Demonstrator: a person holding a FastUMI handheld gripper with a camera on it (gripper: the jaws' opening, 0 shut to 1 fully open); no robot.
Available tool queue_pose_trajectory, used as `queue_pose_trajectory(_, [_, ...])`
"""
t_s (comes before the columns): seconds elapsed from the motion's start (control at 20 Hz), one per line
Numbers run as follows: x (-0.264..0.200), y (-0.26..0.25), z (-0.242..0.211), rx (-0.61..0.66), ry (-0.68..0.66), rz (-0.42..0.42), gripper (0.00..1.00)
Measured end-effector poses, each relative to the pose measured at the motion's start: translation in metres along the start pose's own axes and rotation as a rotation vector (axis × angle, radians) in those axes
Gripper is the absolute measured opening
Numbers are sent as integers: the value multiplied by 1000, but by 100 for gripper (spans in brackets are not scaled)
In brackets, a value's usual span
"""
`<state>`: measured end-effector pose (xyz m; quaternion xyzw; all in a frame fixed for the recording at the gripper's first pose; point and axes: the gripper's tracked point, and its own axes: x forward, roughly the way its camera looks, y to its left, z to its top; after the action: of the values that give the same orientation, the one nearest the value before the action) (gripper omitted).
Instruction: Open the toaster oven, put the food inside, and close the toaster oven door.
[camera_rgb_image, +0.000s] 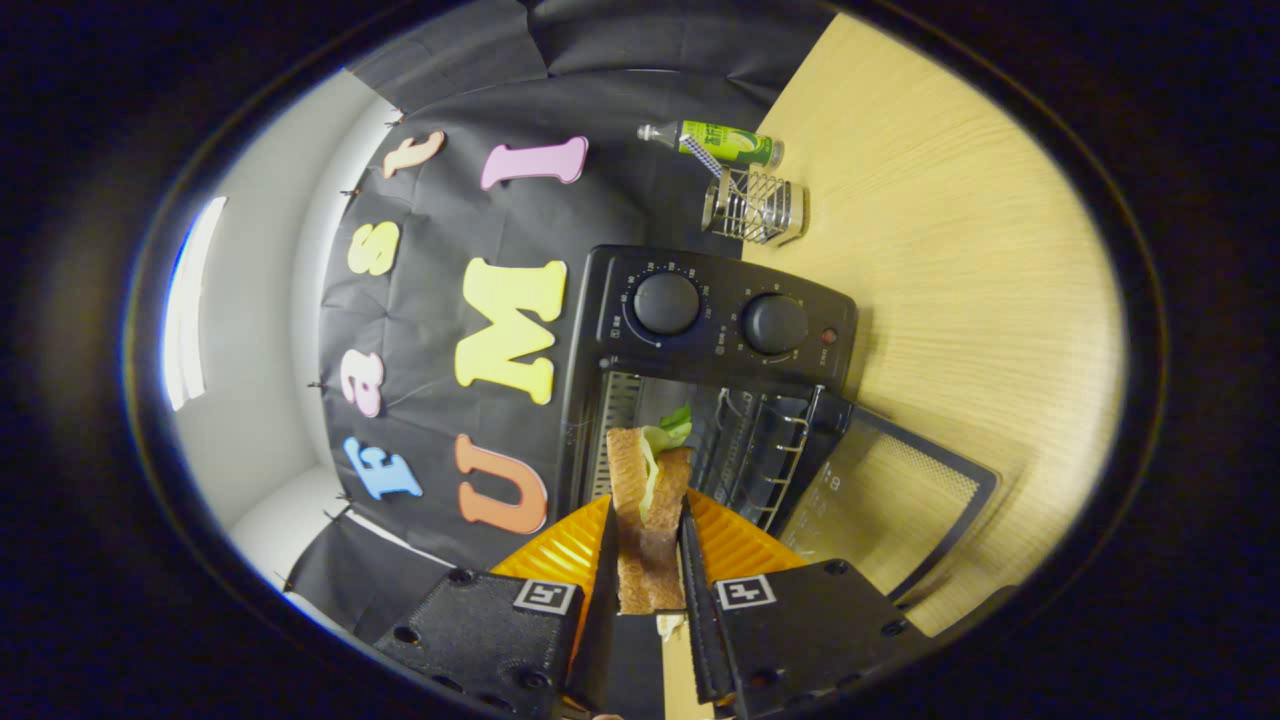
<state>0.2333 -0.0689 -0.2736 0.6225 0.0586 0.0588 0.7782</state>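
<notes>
Gripper view, lower centre: my tool (648, 560) clamps the sandwich (648, 500) between both fingers, just before the toaster oven (715, 330), door (880, 495) open at lower right. Risks, as I judge: lettuce slipping out, bread snagging the rack (775, 455), sandwich dropping short onto the table (950, 250).

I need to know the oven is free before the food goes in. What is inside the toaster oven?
Through the open door of the toaster oven, wire racks show. The sandwich, gripped in the gripper, covers the cavity's middle, so that part can't be judged.
</notes>
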Motion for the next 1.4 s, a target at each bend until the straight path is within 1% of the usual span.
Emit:
queue_pose_trajectory(0.15, [43,-6,-20,-84,26,-59,38])
queue_pose_trajectory(0.3, [67,-4,-19,-174,-27,-82,38])
queue_pose_trajectory(0.45, [81,-1,-26,-264,-33,-102,38])
queue_pose_trajectory(0.55, [88,0,-23,-275,-60,-111,39])
queue_pose_trajectory(0.6, [91,-3,-20,-288,-75,-131,41])
queue_pose_trajectory(0.7, [94,-15,-24,-339,-53,-194,43])
queue_pose_trajectory(0.8, [93,-20,-28,-378,-24,-215,50])
queue_pose_trajectory(0.9, [95,-18,-35,-451,20,-233,57])
queue_pose_trajectory(1.0, [97,-15,-43,-610,73,-260,71])
queue_pose_trajectory(1.1, [104,-15,-53,-790,139,-277,79])
queue_pose_trajectory(1.3, [101,-26,-62,-1024,241,-350,96])
queue_pose_trajectory(1.4, [98,-29,-71,-1110,297,-367,95])
